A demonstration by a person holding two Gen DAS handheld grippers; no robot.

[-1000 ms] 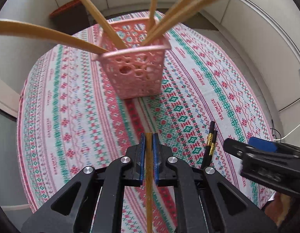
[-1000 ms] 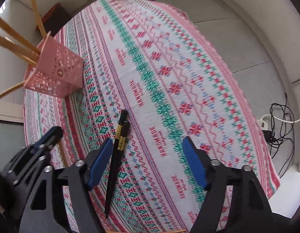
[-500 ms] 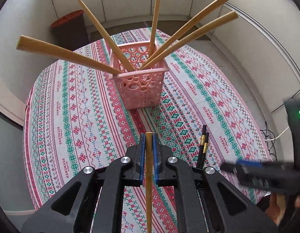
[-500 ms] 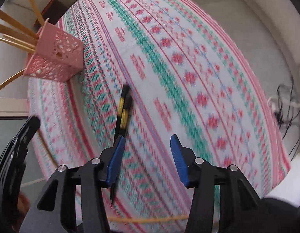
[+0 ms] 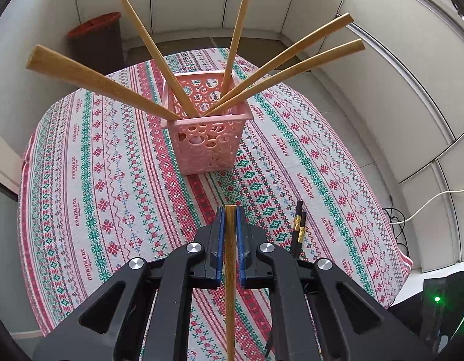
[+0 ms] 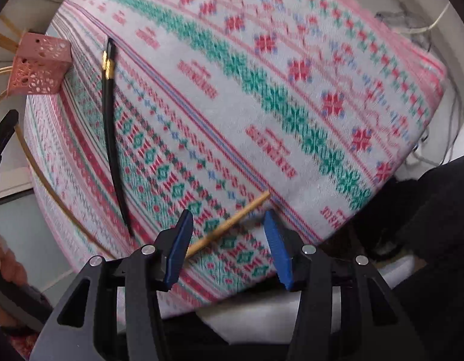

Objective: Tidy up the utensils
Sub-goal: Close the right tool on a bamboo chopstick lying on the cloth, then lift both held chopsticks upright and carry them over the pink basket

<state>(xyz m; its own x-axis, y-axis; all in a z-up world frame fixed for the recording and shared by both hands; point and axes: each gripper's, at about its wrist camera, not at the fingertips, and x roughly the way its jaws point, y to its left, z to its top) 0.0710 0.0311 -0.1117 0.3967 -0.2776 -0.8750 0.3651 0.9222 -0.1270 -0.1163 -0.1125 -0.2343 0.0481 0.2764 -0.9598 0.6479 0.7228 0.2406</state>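
A pink perforated basket (image 5: 206, 143) stands on the patterned tablecloth (image 5: 96, 165) and holds several bamboo chopsticks (image 5: 154, 51) that fan outward. My left gripper (image 5: 230, 219) is shut on one bamboo chopstick (image 5: 230, 270), held above the cloth in front of the basket. A pair of black chopsticks (image 5: 298, 228) lies on the cloth to its right; the pair also shows in the right wrist view (image 6: 110, 126). My right gripper (image 6: 229, 225) is open over the near table edge, with a bamboo chopstick (image 6: 229, 222) lying between its jaws. The basket (image 6: 39, 66) sits far left there.
A dark bin with a red rim (image 5: 96, 45) stands behind the table. White cables (image 5: 418, 207) lie on the floor to the right. The left gripper's edge (image 6: 2, 132) shows at the left of the right wrist view.
The left gripper has pulled back and up from the basket, still holding its chopstick. The right gripper has swung toward the near table edge, over a bamboo chopstick, and left the left wrist view.
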